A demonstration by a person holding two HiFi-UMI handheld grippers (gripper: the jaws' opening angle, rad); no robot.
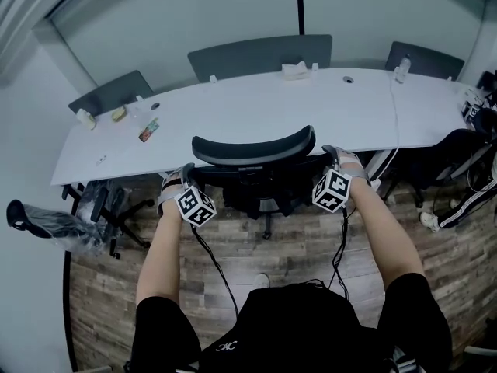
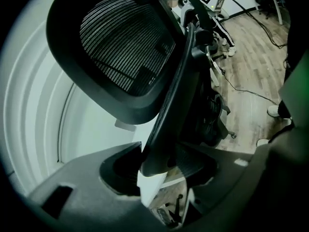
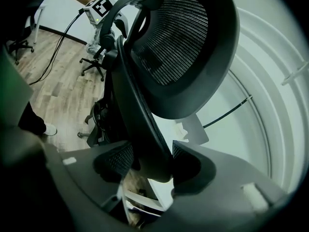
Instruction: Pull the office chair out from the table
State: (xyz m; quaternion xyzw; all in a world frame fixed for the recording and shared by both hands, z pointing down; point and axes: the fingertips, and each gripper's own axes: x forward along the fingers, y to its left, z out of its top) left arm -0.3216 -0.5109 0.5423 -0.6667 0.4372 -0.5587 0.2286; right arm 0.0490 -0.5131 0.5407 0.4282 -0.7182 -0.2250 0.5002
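Note:
A black office chair with a mesh back stands pushed in against the white table. My left gripper is at the left edge of its back and my right gripper at the right edge. In the left gripper view the left gripper is shut on the curved black back frame, with the mesh headrest above. In the right gripper view the right gripper is likewise shut on the back frame. The seat and the base are mostly hidden under the back.
A plastic-wrapped chair lies at the left and another black chair stands at the right. Grey screens line the table's far side. A tissue pack, a bottle and snack packets lie on the table. Cables trail over the wood floor.

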